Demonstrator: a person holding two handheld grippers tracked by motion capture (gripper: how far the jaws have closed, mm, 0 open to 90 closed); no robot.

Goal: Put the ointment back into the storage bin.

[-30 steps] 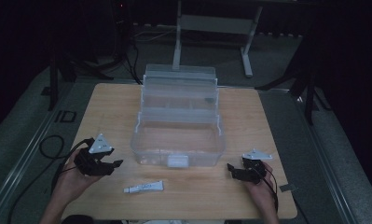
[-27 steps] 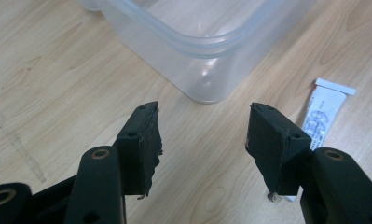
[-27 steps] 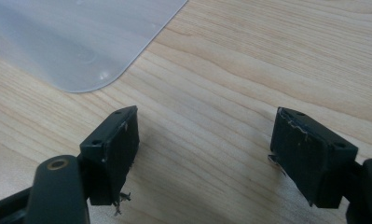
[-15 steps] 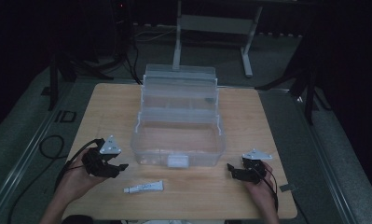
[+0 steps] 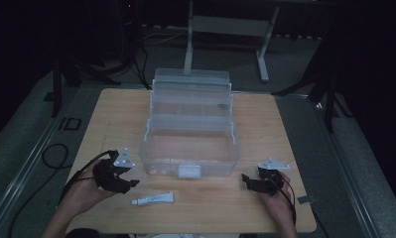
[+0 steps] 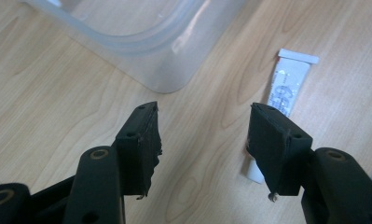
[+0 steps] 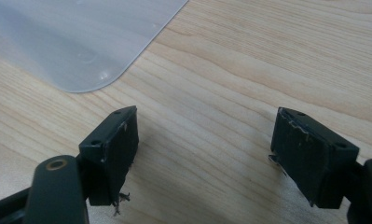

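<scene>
A clear plastic box (image 5: 190, 148) with its lid raised stands in the middle of the wooden table (image 5: 111, 114). A small white tube (image 5: 153, 199) lies on the table in front of the box. My left gripper (image 5: 131, 182) is open just left of the tube, nothing between its jaws. In the left gripper view the tube (image 6: 288, 86) lies beyond the right jaw and the box corner (image 6: 165, 70) is ahead. My right gripper (image 5: 246, 177) is open near the box's front right corner (image 7: 81, 46), above bare wood.
A black cable (image 5: 54, 156) loops off the table's left side. A small grey piece (image 5: 304, 200) lies near the table's right front edge. A metal stand (image 5: 225, 25) stands on the floor behind the table.
My left gripper has moved right and a little toward the tube. The right gripper has stayed put.
</scene>
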